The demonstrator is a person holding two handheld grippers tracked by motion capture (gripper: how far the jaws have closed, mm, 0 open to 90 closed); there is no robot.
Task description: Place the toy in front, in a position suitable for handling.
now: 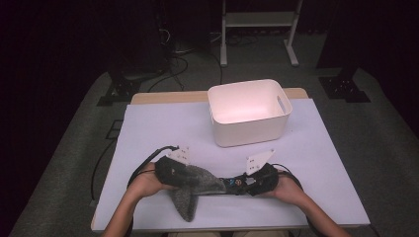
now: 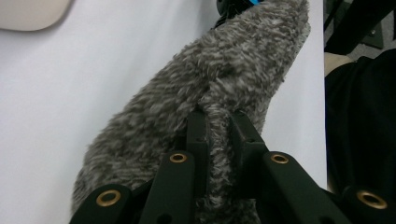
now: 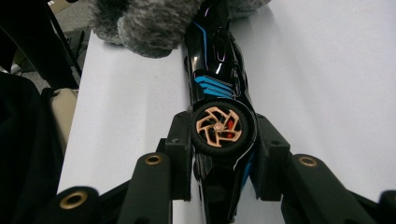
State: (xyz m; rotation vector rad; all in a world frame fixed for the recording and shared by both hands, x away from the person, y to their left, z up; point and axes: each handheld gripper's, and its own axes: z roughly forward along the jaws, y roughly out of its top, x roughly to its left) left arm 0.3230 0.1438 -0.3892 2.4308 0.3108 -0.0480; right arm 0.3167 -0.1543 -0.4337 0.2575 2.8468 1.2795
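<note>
A fuzzy grey sock (image 1: 190, 190) lies at the bottom middle of the high view, near the front edge of the table (image 1: 148, 133). A black toy car (image 3: 219, 84) with blue stripes lies on its side next to it, and the nose of the car goes into the open end of the sock. In the right gripper view the car runs up the middle of the frame, with the sock across the top. The right gripper (image 3: 223, 156) has its two black jaws pressed on the sides of the car, right by an orange wheel (image 3: 218, 127), so it holds the car tight. In the high view that gripper (image 1: 257, 181) sits at the lower right, in the person's right hand (image 1: 286, 190). The left gripper (image 2: 217, 140) has its jaws squeezed shut on a fold of the sock, which fills the middle of the left gripper view. In the high view the left gripper (image 1: 170, 170) is at the lower left, held by the left hand (image 1: 146, 185). A white bin (image 1: 249, 111) stands farther back in the upper middle, well apart from the sock and car. The table has a pale cover.
</note>
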